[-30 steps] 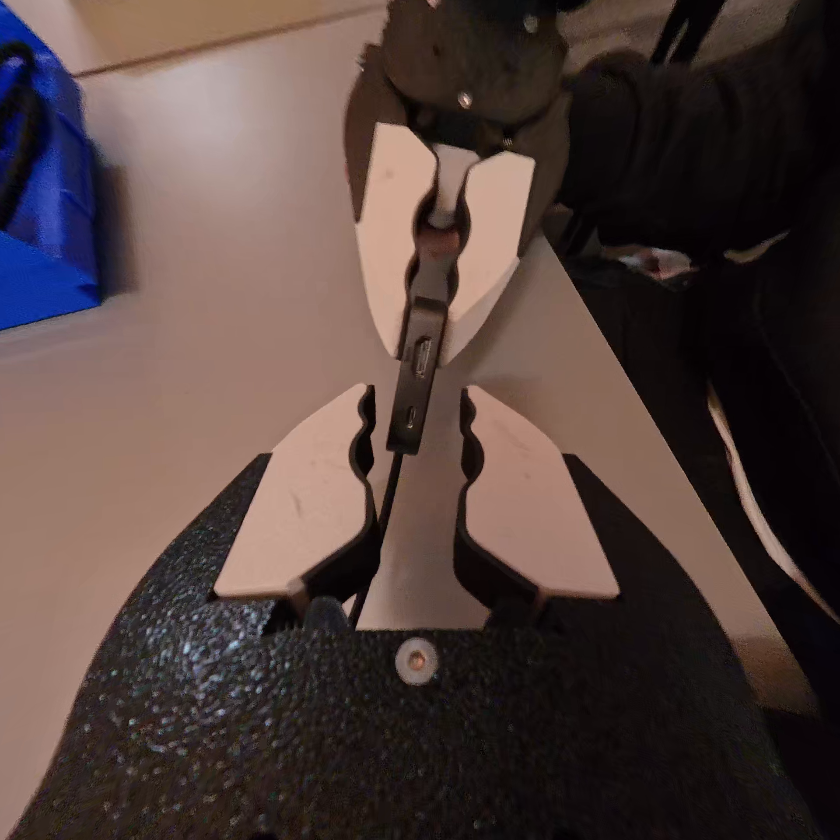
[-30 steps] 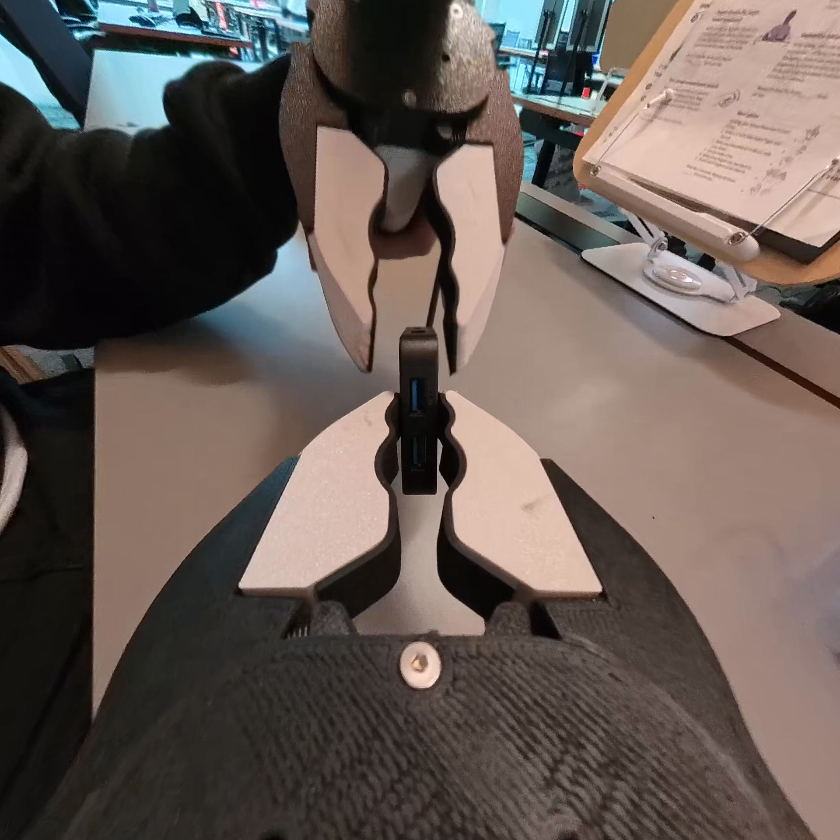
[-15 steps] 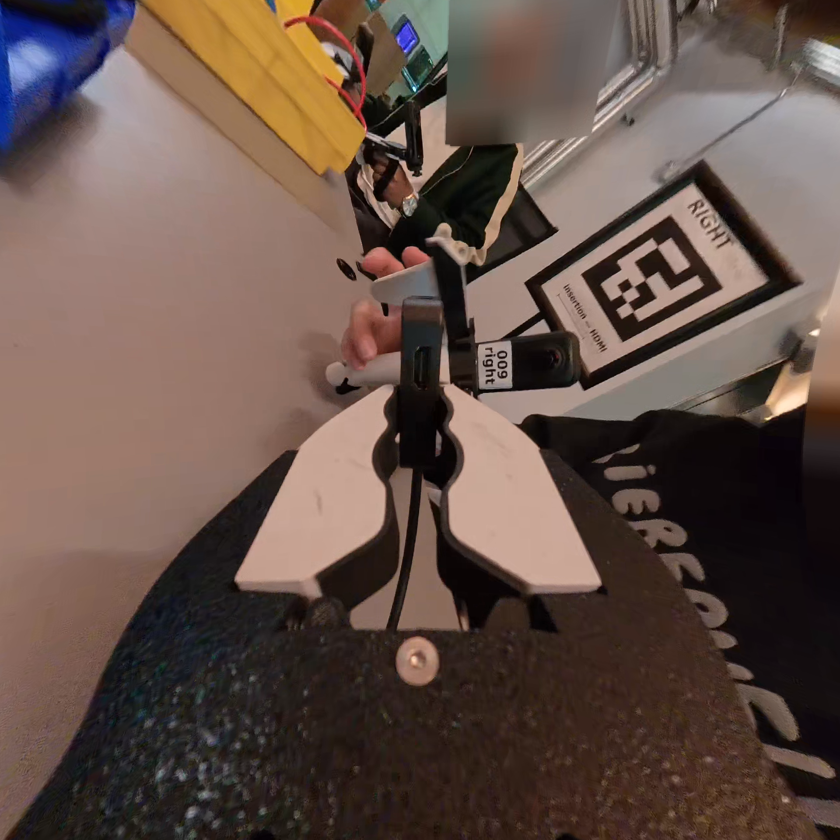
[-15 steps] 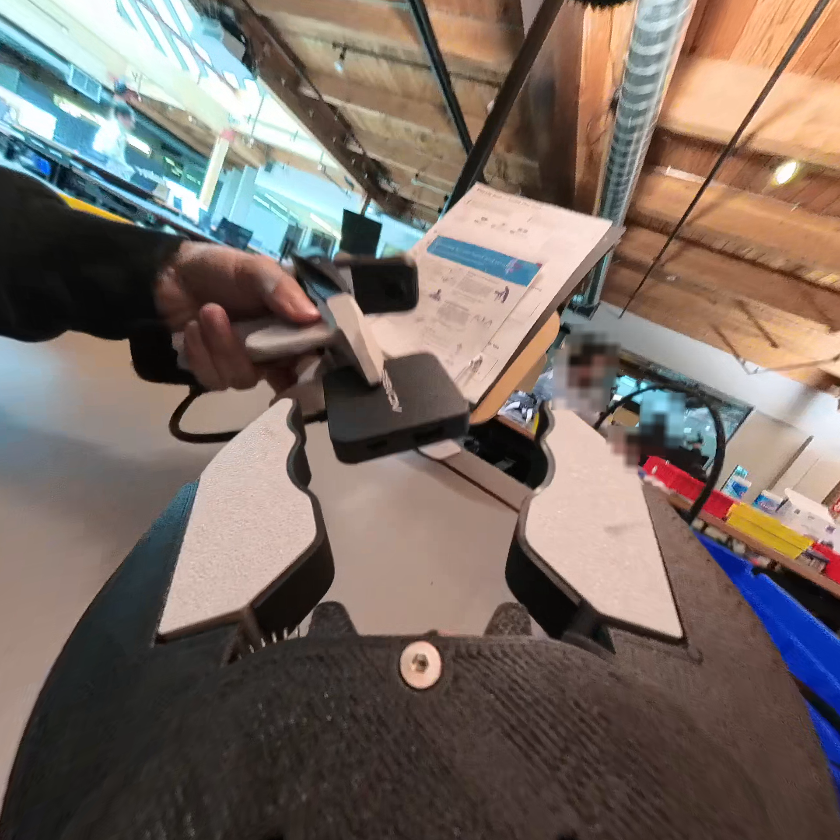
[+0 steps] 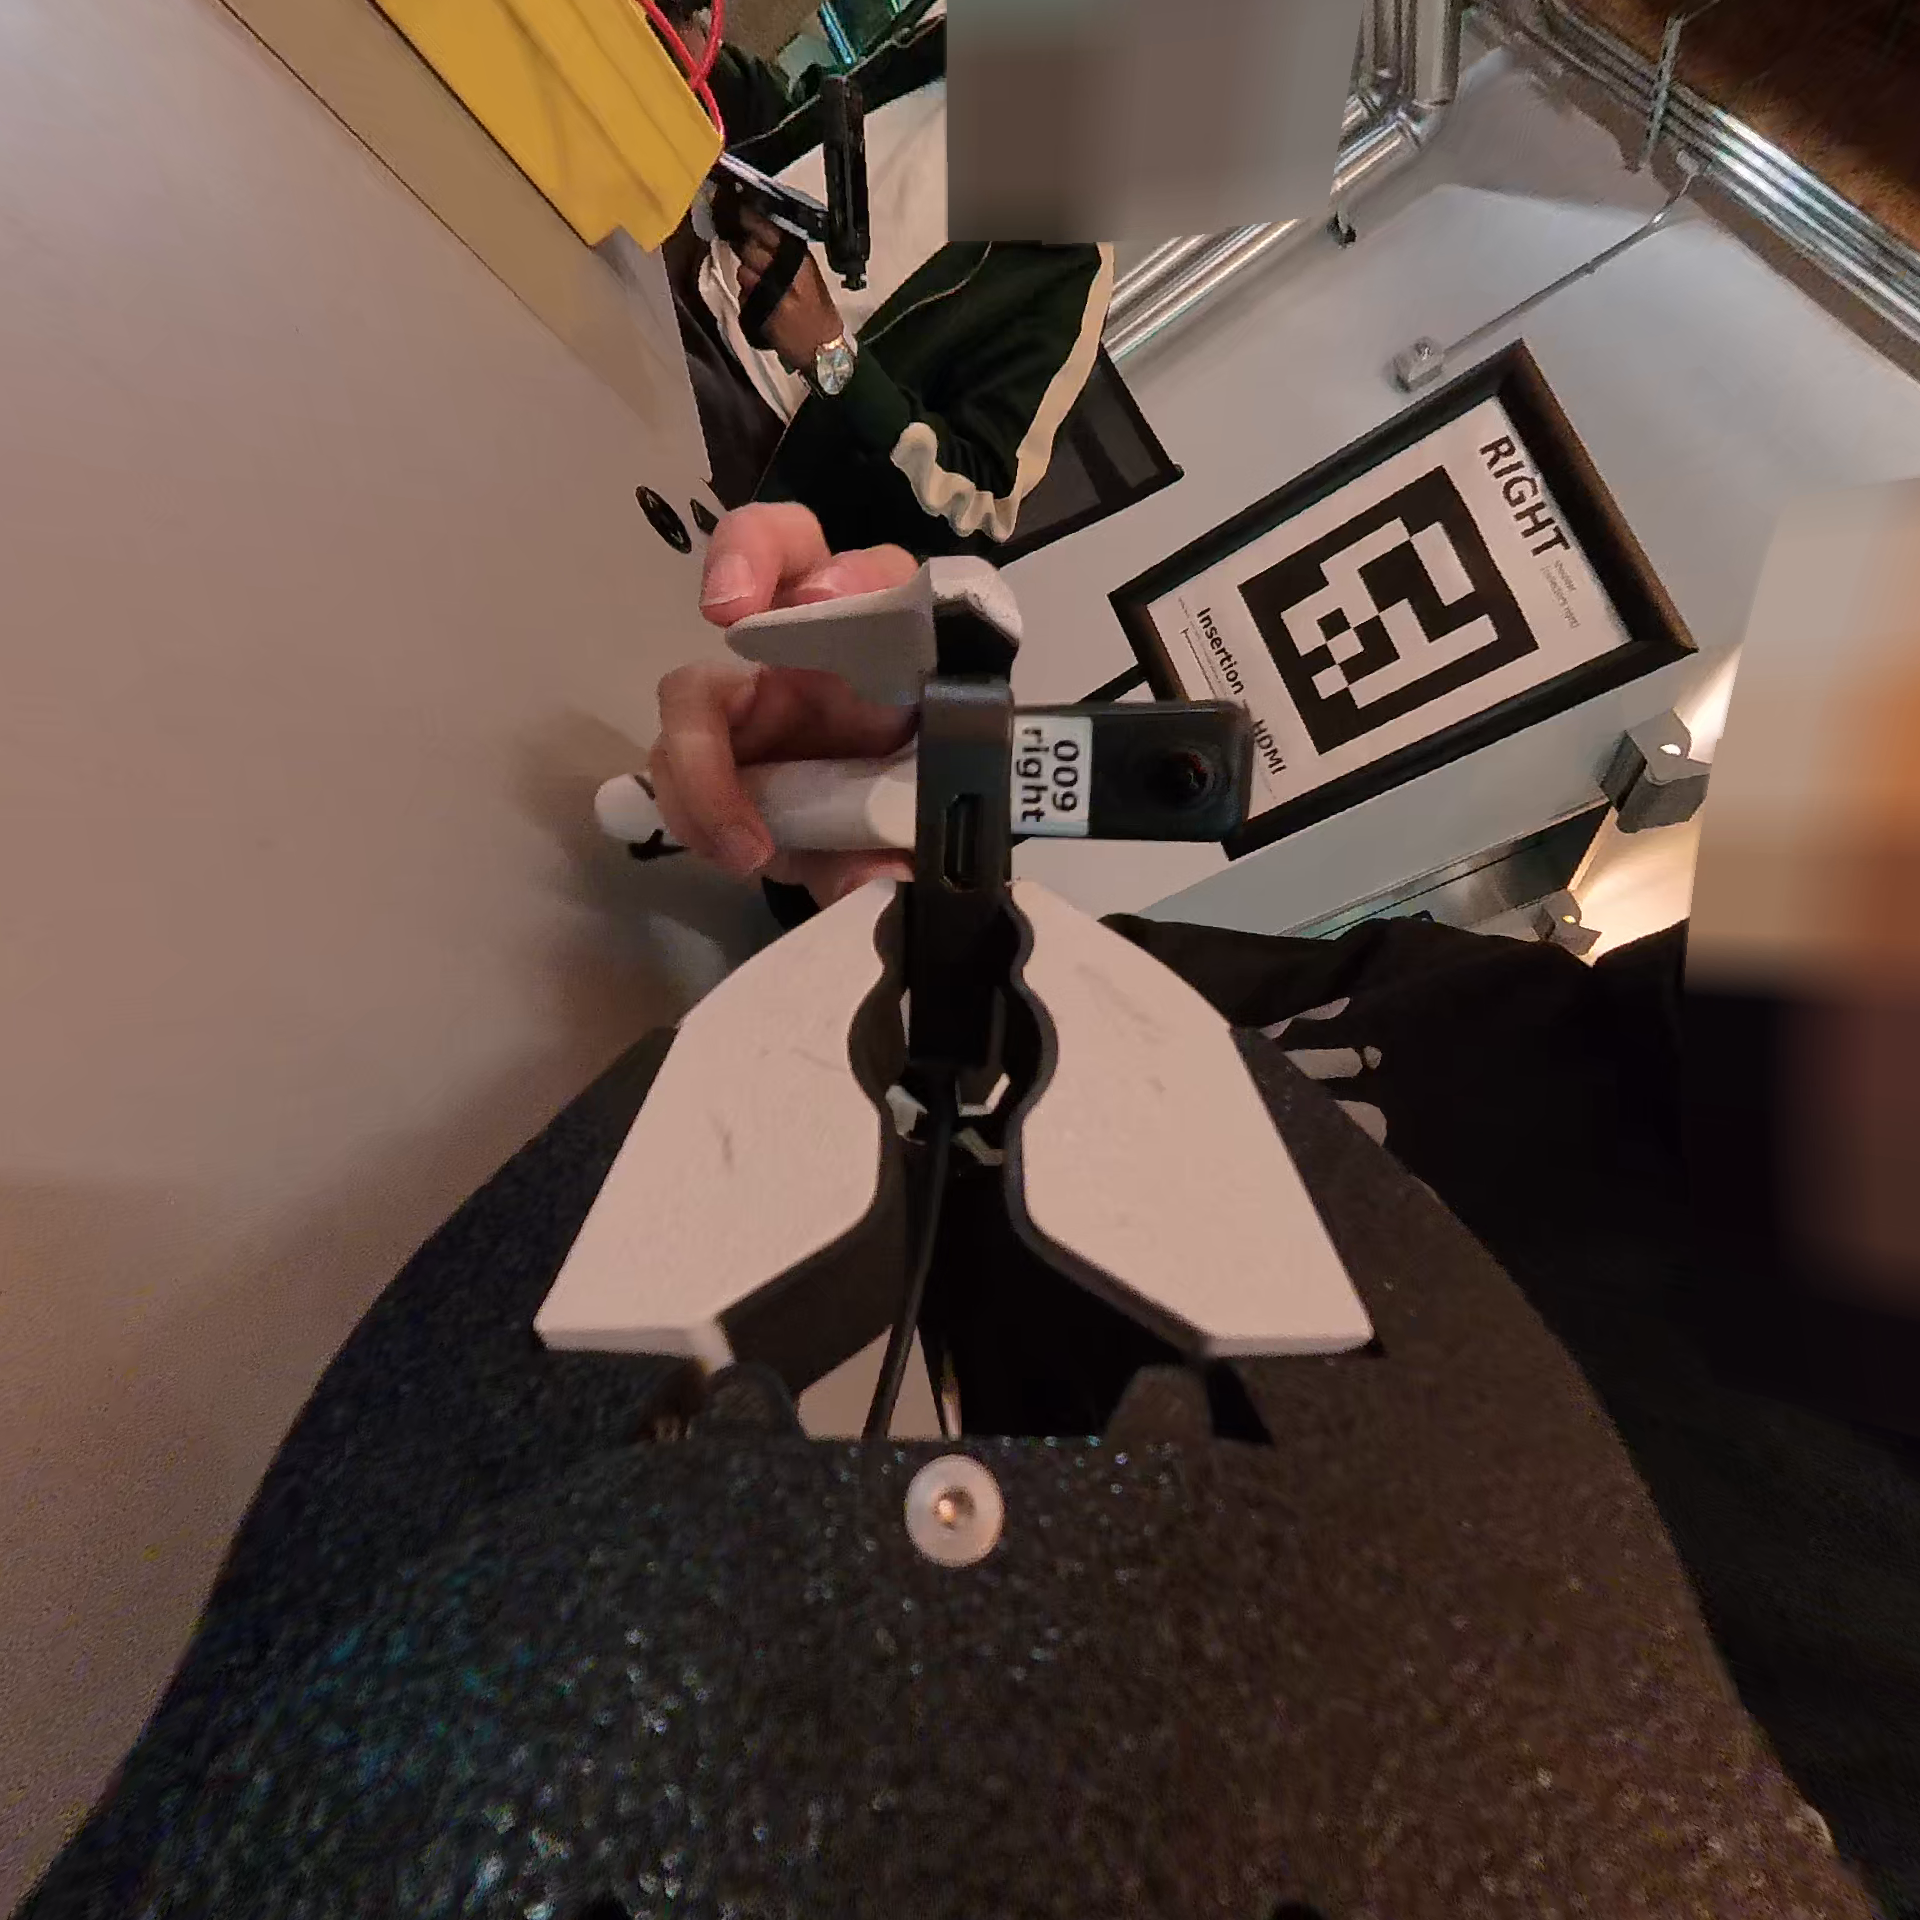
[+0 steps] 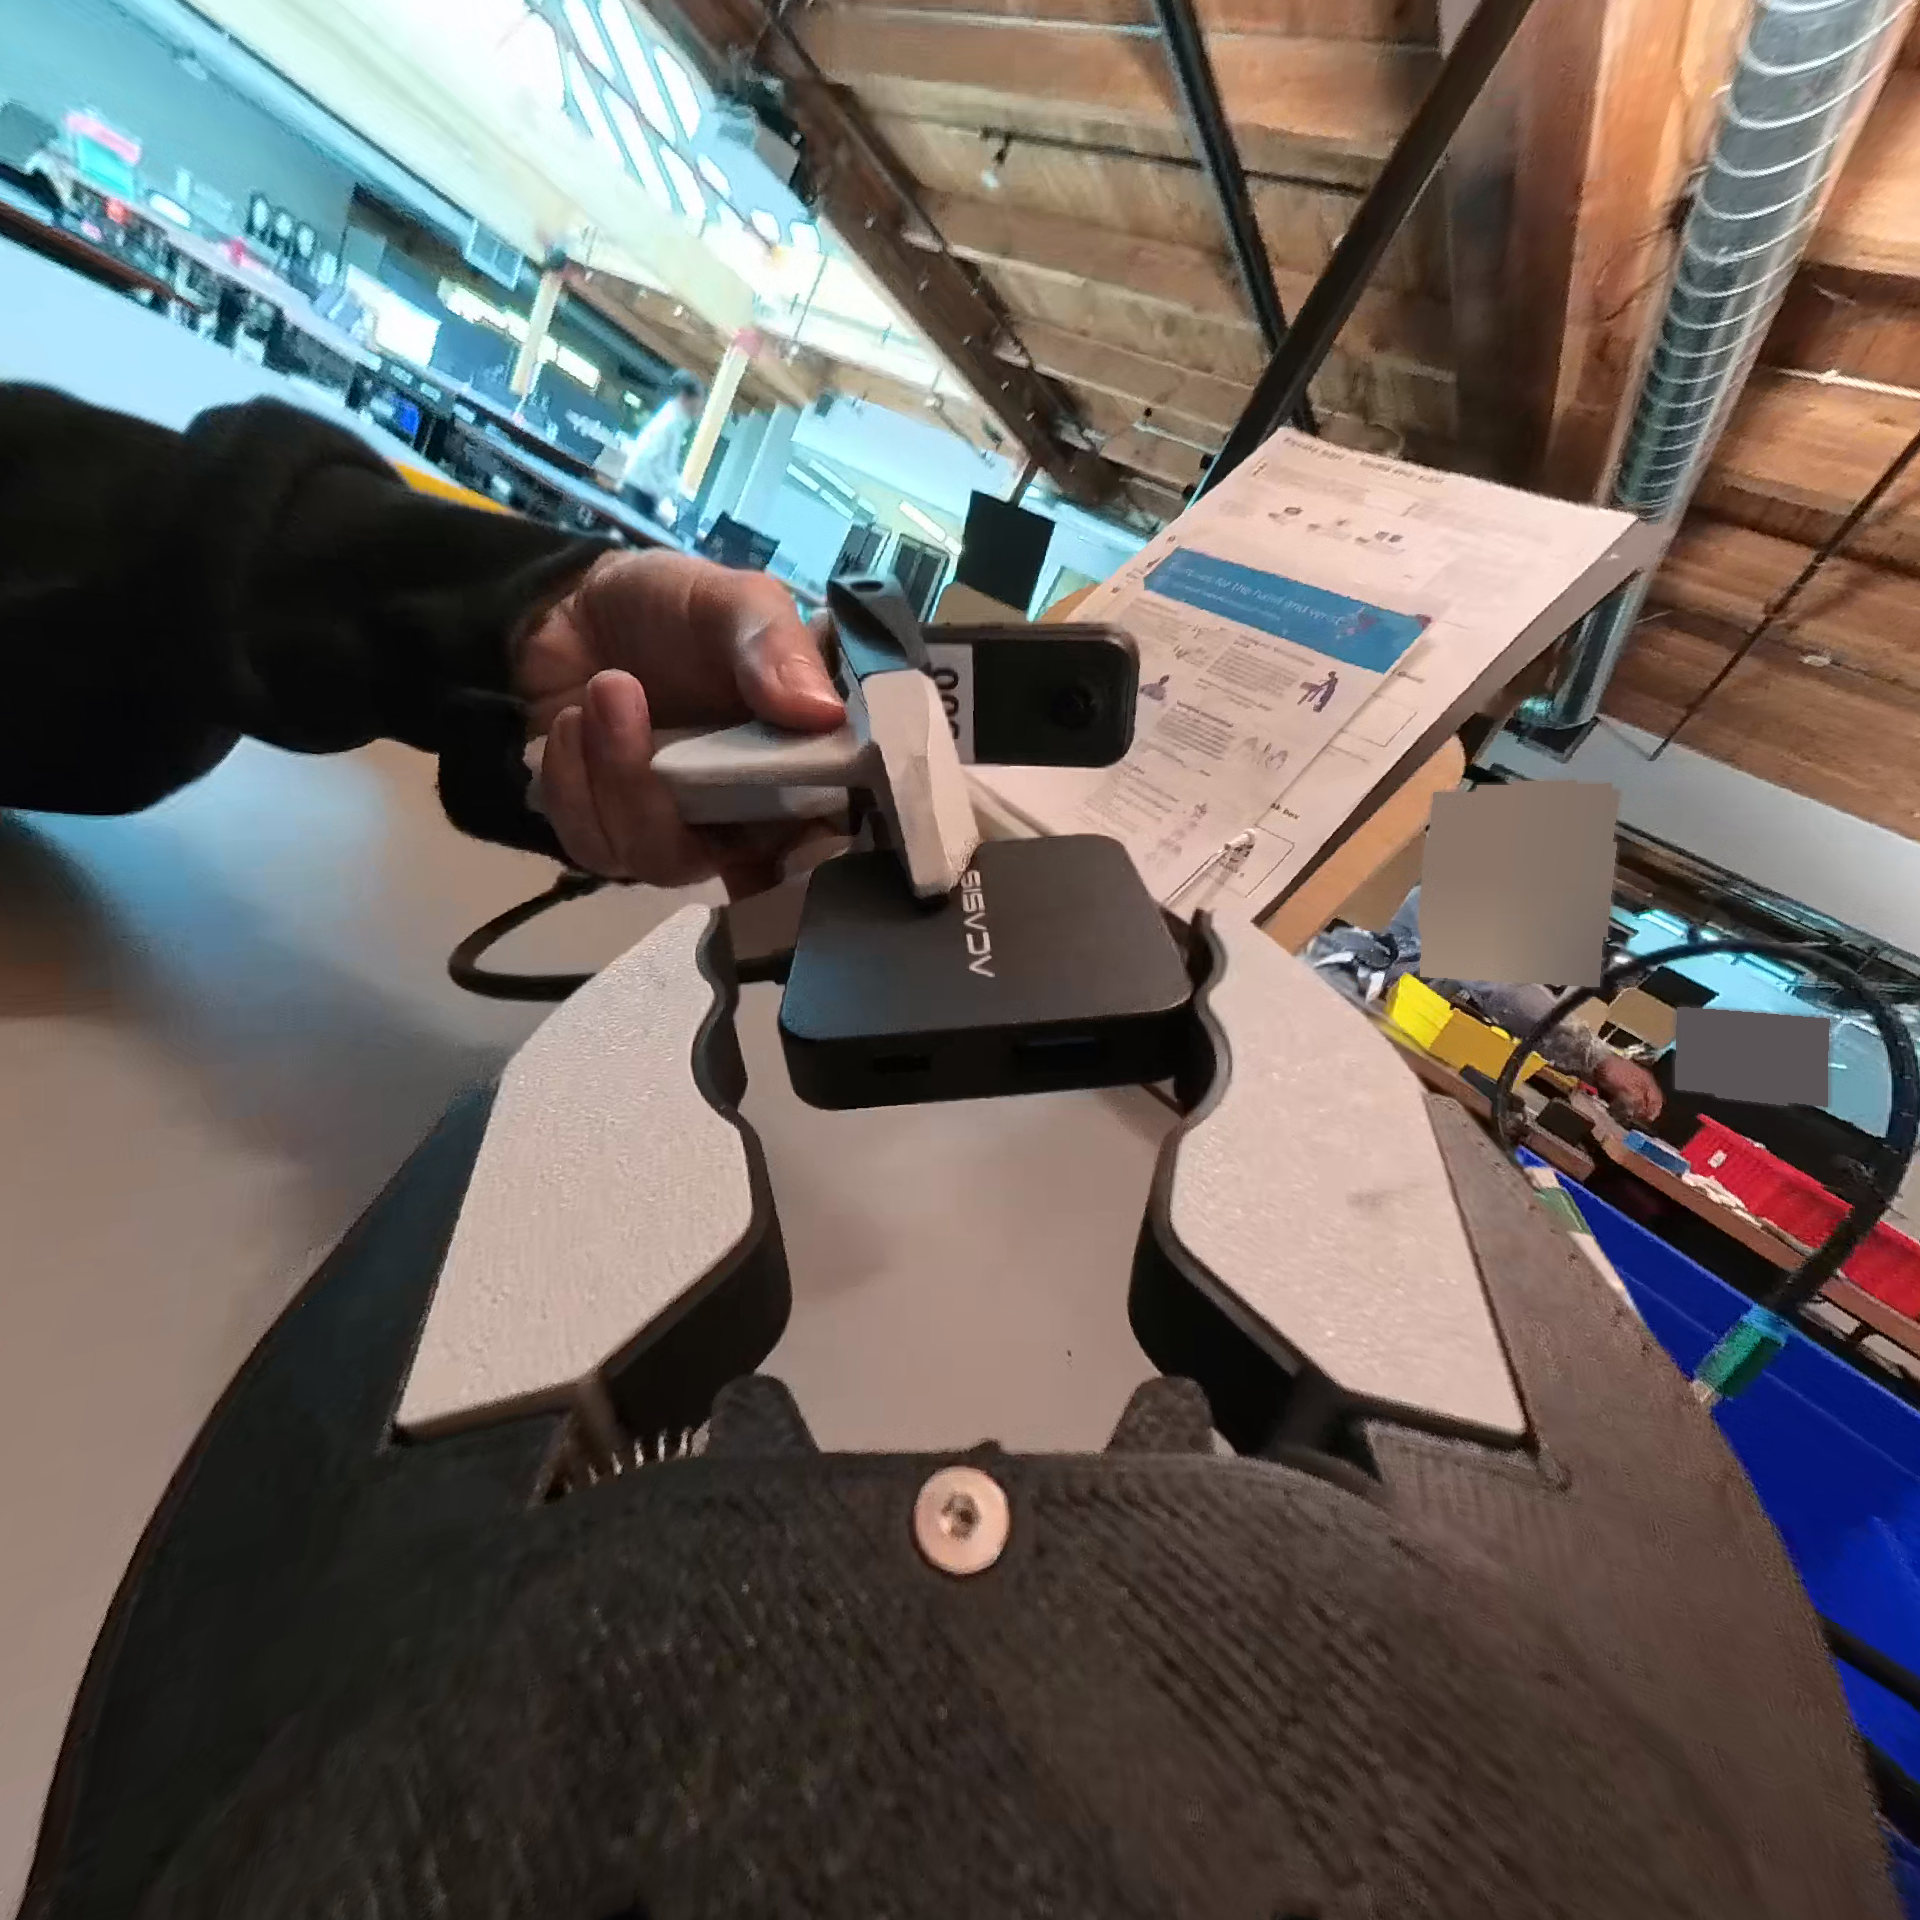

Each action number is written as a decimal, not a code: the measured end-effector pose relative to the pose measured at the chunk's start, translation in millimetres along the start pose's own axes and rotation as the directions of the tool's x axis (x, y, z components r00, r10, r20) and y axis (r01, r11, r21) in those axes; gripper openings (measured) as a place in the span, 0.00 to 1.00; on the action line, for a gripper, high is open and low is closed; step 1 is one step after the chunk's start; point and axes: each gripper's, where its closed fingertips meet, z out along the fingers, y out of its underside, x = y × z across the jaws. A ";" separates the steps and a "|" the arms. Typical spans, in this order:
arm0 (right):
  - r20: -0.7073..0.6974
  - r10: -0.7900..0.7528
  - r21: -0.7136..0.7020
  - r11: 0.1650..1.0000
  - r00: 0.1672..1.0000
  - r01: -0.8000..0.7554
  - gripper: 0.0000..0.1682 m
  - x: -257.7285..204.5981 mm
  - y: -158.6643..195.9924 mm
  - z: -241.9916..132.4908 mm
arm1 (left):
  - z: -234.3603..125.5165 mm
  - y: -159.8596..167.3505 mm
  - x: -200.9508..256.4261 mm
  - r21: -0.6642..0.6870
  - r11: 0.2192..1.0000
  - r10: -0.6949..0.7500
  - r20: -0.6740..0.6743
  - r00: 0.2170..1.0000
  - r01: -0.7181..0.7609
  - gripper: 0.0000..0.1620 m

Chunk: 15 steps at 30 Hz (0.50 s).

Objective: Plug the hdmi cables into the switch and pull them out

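We clamp the switch (image 5: 961, 831) on edge in our left gripper (image 5: 956, 935), its white fingers (image 5: 769, 1132) pinched against both flat sides and one slot-shaped port facing the lens at 12 o'clock; a thin black cord (image 5: 914, 1247) drops from it toward 6. Our right gripper (image 6: 966, 1039) stands wide apart and grasps nothing, the same switch (image 6: 987, 956) floating flat between its tips with two ports turned toward us and its lead (image 6: 509, 956) looping off at 9 o'clock. No HDMI plug shows in either view, so we judge the plugging not yet begun. To do this step well, we would keep the left clamp firm and the switch steady, port face clear, while the free right tool goes for a cable and brings it square to a port. Beyond the switch, the left hand (image 6: 665, 717) grips the tool handle at 10 o'clock, a small camera (image 6: 1049, 696) riding above it. Farther out at 1 o'clock a slanted stand (image 6: 1351, 665) carries a printed sheet, near enough to foul a swinging cable. Blue bins (image 6: 1766, 1455) line the table edge at 3, with a black cable arching over them. In the left view the right hand (image 5: 758, 748) sits at 11 o'clock, a framed marker sign (image 5: 1392, 603) at 1, a yellow box (image 5: 582, 94) at 11 on the pale table (image 5: 260, 623)
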 end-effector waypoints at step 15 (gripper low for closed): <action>-0.001 -0.075 -0.091 0.993 0.997 0.075 0.46 -3.1 20.3 1.4 | -4.4 3.3 -12.7 -0.024 1.000 -0.005 0.074 0.997 0.006 0.09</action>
